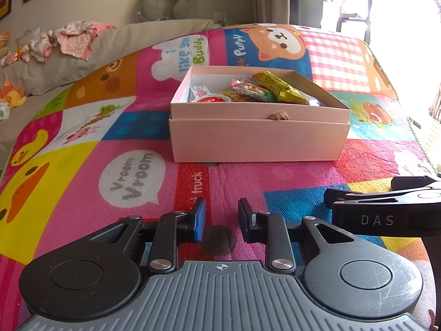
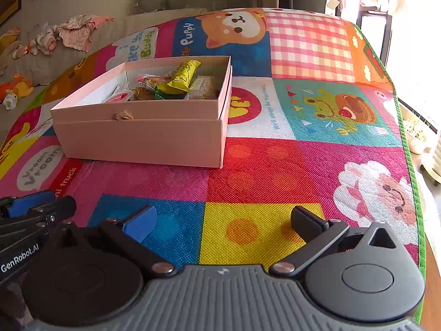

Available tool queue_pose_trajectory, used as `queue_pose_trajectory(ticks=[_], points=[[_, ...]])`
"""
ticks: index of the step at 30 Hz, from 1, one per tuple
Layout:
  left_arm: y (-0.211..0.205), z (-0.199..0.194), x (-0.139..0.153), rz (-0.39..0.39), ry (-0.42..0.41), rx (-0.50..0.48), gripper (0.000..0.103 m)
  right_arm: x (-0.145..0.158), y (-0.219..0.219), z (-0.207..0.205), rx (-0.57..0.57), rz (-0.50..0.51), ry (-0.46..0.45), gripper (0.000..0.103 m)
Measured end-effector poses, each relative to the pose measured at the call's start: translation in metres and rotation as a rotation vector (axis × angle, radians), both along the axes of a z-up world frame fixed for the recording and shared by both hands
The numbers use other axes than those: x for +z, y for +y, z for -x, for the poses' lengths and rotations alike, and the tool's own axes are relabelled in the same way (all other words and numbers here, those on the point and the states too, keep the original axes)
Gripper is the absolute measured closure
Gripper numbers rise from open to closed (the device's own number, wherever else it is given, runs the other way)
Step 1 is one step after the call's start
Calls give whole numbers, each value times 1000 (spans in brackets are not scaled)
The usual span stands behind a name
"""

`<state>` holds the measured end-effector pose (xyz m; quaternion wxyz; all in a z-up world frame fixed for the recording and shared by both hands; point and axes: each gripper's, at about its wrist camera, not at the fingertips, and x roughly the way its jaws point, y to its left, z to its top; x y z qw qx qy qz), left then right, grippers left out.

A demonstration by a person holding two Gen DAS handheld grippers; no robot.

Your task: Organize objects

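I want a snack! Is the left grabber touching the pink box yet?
Apart. The left wrist view shows the left gripper empty, with a wide stretch of colourful mat between its fingertips and the pink box.

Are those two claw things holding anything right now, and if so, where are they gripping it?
Nothing is held. The left gripper and right gripper both have empty fingers above the play mat; the snacks sit in the pink box.

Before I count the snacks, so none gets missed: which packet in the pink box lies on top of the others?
The yellow-green wrapped bar in the pink box. It lies slanted across the red-and-green packet and the brownish ones.
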<state>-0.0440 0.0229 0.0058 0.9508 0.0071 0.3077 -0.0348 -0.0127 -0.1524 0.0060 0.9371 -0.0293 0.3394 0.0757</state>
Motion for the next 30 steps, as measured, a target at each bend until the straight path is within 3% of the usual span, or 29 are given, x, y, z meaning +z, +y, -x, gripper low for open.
queue_pose_trajectory(ticks=[6, 11, 16, 21, 30], points=[[-4, 1, 0, -36, -3, 1, 75, 0, 0, 0, 0, 0, 0, 0], [1, 2, 1, 23, 1, 1, 75, 0, 0, 0, 0, 0, 0, 0], [-8, 2, 1, -44, -4, -2, 75, 0, 0, 0, 0, 0, 0, 0], [5, 2, 1, 28, 0, 0, 75, 0, 0, 0, 0, 0, 0, 0], [7, 1, 1, 48, 1, 2, 75, 0, 0, -1, 0, 0, 0, 0]])
